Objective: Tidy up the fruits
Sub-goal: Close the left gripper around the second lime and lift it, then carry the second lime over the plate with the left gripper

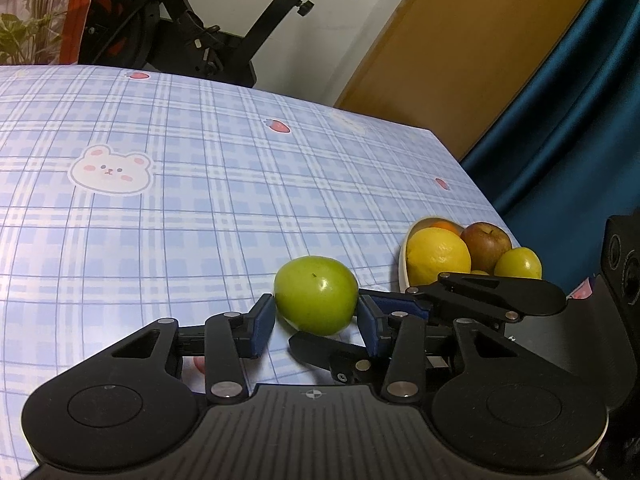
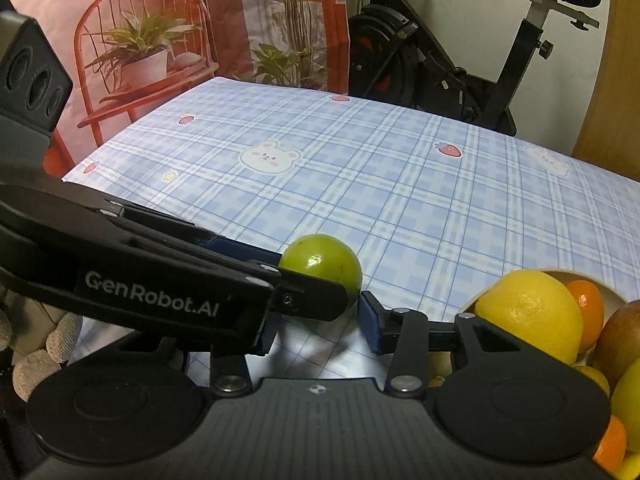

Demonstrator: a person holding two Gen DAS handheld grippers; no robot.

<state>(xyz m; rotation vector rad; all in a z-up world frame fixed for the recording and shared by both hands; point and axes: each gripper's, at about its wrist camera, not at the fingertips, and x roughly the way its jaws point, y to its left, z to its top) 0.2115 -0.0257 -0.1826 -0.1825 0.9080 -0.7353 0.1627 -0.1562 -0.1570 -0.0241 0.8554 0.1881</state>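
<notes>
Green fruit [image 1: 316, 294] long axis crosswise, left gripper [image 1: 316, 320] clasping it, right gripper [image 2: 316, 320] unclear

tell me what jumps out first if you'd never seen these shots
A green fruit sits on the blue plaid tablecloth, right between the blue pads of the left hand-held gripper. To its right, a bowl near the table edge is piled with a yellow citrus, a reddish apple and more fruit.
</notes>
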